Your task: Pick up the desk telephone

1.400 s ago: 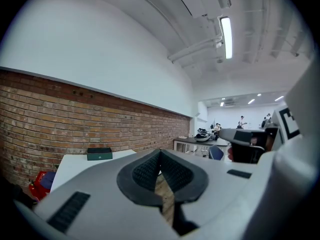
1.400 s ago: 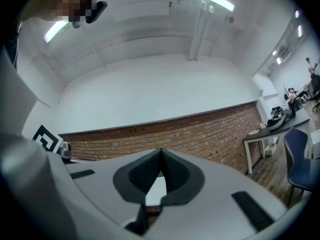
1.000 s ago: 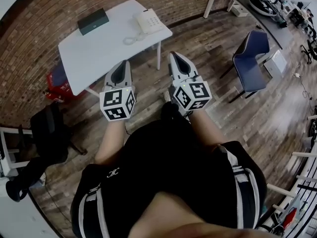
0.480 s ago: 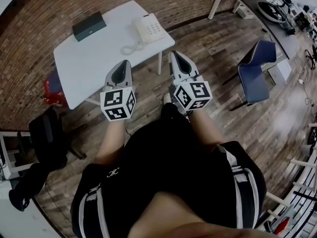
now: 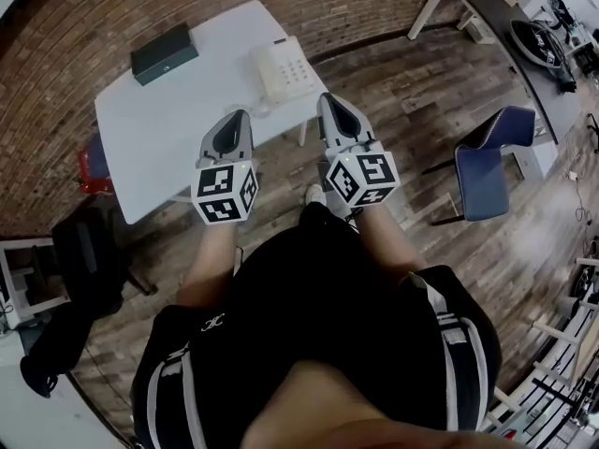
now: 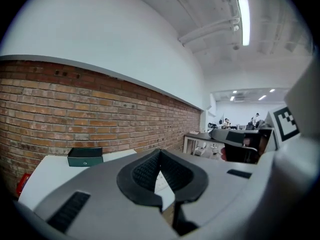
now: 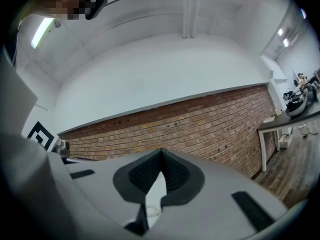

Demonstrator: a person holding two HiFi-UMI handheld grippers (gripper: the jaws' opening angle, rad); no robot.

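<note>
The cream desk telephone (image 5: 284, 68) sits near the right front edge of a white table (image 5: 159, 129), with its coiled cord at its front left. Both grippers are held side by side in front of me, short of the phone. In the head view the tip of my left gripper (image 5: 239, 115) lies over the table's near edge. My right gripper (image 5: 329, 99) points just right of the phone's near corner. Each one's jaws meet at the tip with nothing between them, as the left gripper (image 6: 160, 151) view and the right gripper (image 7: 161, 150) view show.
A dark green box (image 5: 164, 52) lies at the table's far left, also the box (image 6: 85, 156) in the left gripper view. A brick wall (image 5: 56, 36) stands behind the table. A blue chair (image 5: 487, 162) is on the right, black bags (image 5: 80, 251) on the left, a dark desk (image 5: 487, 12) at top right.
The table and telephone have drawn nearer in the head view as I walked forward. Both grippers now reach the table's edge. Their jaws stayed shut.
</note>
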